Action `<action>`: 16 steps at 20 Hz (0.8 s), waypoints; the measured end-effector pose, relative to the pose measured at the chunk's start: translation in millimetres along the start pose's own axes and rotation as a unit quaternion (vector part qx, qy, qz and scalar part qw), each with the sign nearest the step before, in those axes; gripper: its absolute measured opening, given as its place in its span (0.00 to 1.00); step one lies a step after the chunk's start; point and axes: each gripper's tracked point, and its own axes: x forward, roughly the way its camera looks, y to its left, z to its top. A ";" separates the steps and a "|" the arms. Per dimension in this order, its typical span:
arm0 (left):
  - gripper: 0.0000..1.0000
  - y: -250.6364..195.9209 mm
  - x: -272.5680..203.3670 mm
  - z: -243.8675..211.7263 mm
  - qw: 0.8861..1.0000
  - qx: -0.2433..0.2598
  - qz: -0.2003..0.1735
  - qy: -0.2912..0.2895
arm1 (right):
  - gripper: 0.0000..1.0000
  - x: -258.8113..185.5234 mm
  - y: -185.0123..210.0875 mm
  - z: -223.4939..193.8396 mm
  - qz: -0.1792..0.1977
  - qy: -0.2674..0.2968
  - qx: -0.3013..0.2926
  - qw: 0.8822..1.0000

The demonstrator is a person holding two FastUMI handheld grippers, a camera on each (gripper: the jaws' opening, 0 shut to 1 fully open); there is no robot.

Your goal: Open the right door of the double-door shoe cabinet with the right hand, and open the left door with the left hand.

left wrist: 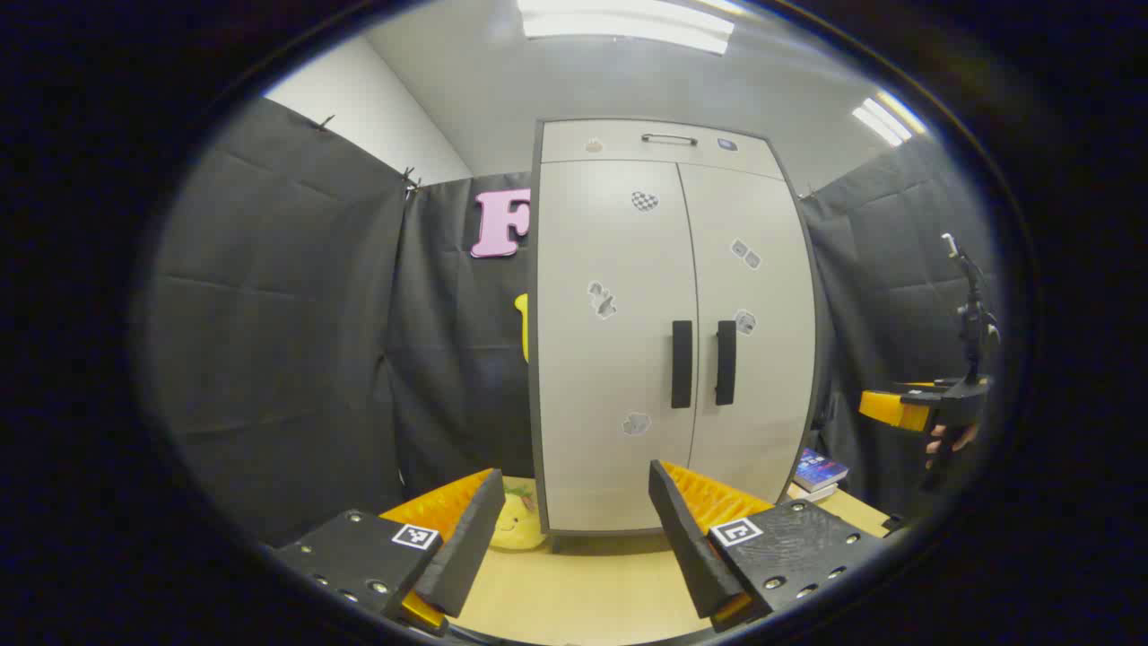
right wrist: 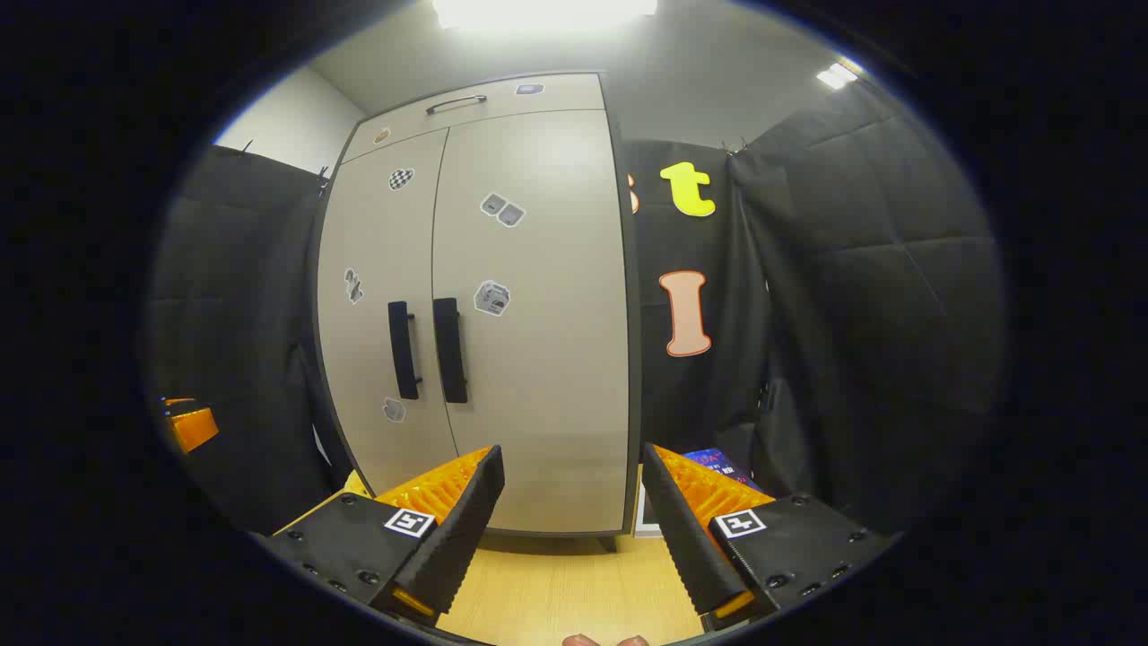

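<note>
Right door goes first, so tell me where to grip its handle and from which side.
Grip the right handle around the middle of its vertical bar, coming straight in from the front with the right gripper, whose fingers stand apart. The bar seems to stand off the right door, but the left handle sits close beside it, so stay centred.

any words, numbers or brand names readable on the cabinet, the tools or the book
No text can be read here.
Stickers on the shoe cabinet doors: too small and blurred to read.
Square markers on the left tool: black-and-white pattern, no words.
Book beside the cabinet: cover print too blurred.
</note>
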 end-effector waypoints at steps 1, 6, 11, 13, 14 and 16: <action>0.94 2.7 -3.2 -1.7 1.000 -0.005 0.005 0.000 | 0.98 3.7 5.5 2.4 0.007 0.001 -0.003 1.000; 0.94 17.9 -15.7 -13.2 0.999 -0.023 0.028 0.009 | 0.98 14.5 30.3 11.2 0.033 -0.001 -0.009 0.999; 0.94 33.9 -23.9 -23.3 0.998 -0.039 0.054 0.016 | 0.98 20.0 46.4 5.5 0.049 0.007 -0.011 0.999; 0.94 37.7 -25.9 -26.6 0.997 -0.038 0.061 0.019 | 0.98 23.8 52.2 2.6 0.054 0.013 -0.007 0.998; 0.94 39.9 -26.3 -26.5 0.997 -0.036 0.063 0.019 | 0.98 25.0 53.3 1.4 0.055 0.013 -0.005 0.998; 0.94 41.2 -26.0 -29.0 0.997 -0.034 0.068 0.020 | 0.96 27.7 57.4 1.8 0.057 0.013 0.000 0.998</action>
